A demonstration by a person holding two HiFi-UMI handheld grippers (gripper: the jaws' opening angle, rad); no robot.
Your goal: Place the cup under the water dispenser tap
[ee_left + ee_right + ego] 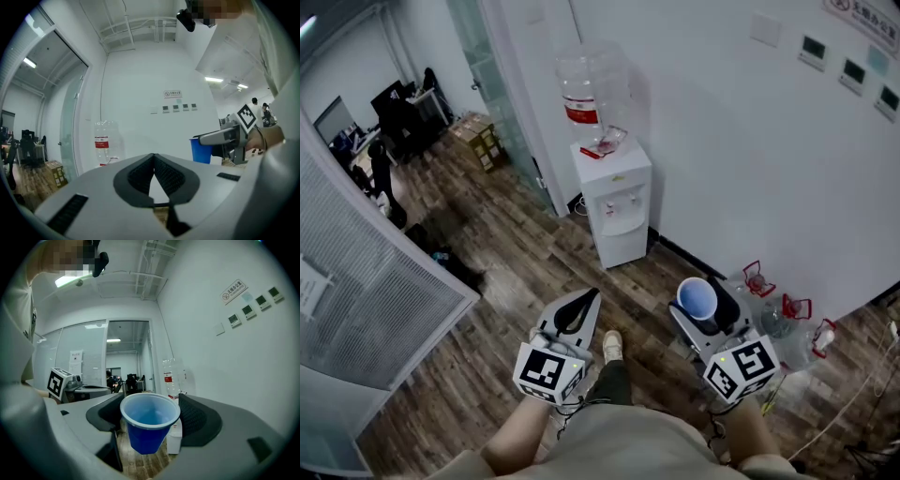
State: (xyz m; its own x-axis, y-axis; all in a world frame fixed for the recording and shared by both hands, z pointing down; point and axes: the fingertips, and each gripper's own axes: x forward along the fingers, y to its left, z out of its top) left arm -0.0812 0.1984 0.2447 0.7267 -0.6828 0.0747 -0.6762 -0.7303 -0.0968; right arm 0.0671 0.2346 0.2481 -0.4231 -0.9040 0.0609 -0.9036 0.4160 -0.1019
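The blue plastic cup [697, 299] stands upright between the jaws of my right gripper [703, 306], which is shut on its sides; in the right gripper view the cup [149, 423] fills the middle and looks empty. The white water dispenser [617, 202] stands against the wall ahead, a clear bottle [592, 94] on top and its taps [620, 200] on the front, well apart from the cup. My left gripper [581, 300] is held beside the right one, shut with its tips [153, 157] meeting and nothing in them. The left gripper view shows the cup [201, 150] at the right.
Several empty water bottles with red handles [780, 319] lie by the wall at the right. A glass partition [492, 84] and cardboard boxes [478, 141] stand left of the dispenser. The person's shoe [612, 345] is on the wood floor. An office with desks lies far left.
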